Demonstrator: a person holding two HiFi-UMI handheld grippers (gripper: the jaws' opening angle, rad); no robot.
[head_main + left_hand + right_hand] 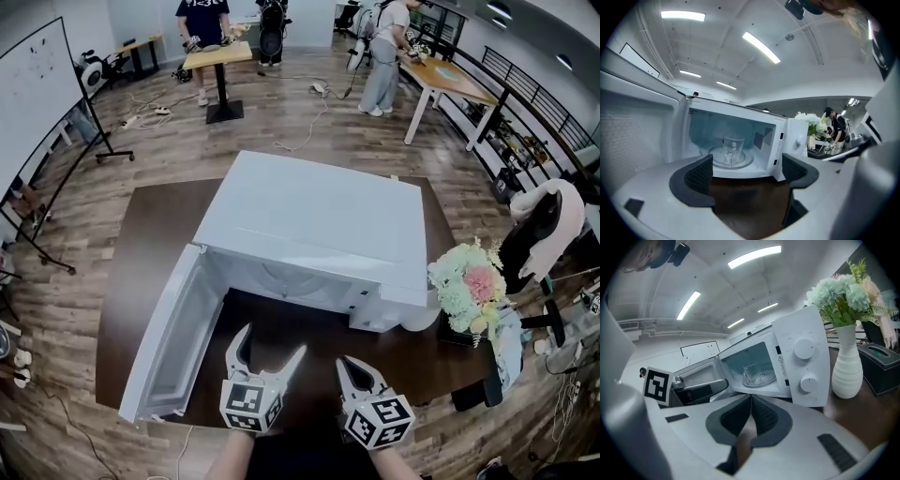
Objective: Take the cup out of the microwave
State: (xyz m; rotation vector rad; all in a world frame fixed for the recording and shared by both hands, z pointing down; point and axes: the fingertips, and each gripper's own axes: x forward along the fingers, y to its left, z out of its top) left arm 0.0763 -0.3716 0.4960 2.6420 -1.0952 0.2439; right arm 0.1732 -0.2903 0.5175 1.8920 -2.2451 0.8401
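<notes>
A clear glass cup (733,149) stands upright on the turntable inside the white microwave (309,230), whose door (173,342) hangs open to the left. The cup (751,374) also shows through the opening in the right gripper view. My left gripper (274,339) is open and empty, in front of the cavity and short of it; its jaws (747,171) frame the cup from a distance. My right gripper (354,367) is shut on nothing, its jaws pressed together, just right of the left one above the table's near edge.
The microwave sits on a dark brown table (155,244). A white vase (844,366) with flowers (466,286) stands right of the microwave, with a dark tissue box (881,366) beside it. Desks and people are far behind.
</notes>
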